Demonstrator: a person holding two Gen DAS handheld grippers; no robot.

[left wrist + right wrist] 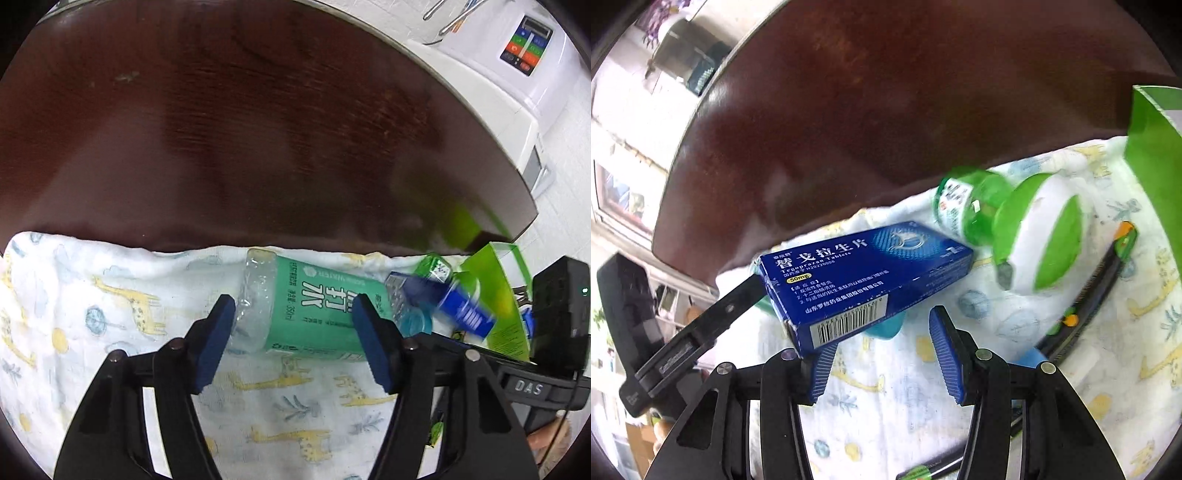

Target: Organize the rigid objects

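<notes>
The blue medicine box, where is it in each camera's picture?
Left wrist view: the blue medicine box is blurred at right, just right of the bottle with the green label.
Right wrist view: it fills the centre-left, over the left finger of the right gripper.
Shared landmark: the giraffe-print cloth under everything.

Each tool, left (pixel 293 341) and right (pixel 882 356), has black angular arms with triangular cut-outs and round silver screws at the joints. The fingers (pixel 216 341) carry blue pads, ribbed on the right tool (pixel 945 356). A black bar on the other tool reads "DAS".
</notes>
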